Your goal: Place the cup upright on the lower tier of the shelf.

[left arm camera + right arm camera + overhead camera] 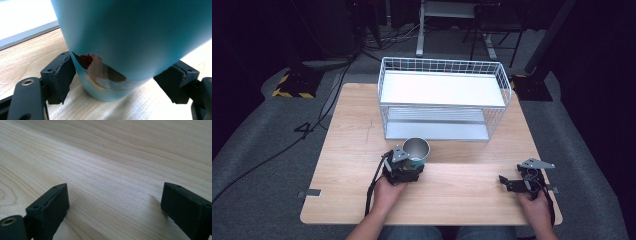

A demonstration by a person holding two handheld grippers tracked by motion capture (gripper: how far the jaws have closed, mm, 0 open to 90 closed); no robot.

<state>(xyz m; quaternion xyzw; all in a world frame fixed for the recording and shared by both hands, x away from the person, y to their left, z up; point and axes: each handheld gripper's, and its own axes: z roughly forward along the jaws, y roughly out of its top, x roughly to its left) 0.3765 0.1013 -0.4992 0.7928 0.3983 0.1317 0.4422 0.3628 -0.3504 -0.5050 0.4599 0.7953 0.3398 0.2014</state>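
Dark room, cables on grey floor; light wood table w/ white wire shelf rack at far side. Left gripper has its pads pressed on both sides of a blue tumbler, low near its base, cup upright on the table, just in front of the rack's lower shelf. Printed picture on cup: red/brown, no legible writing. Right gripper well off to the right, near table's edge, jaws wide apart, nothing between, bare wood ahead.
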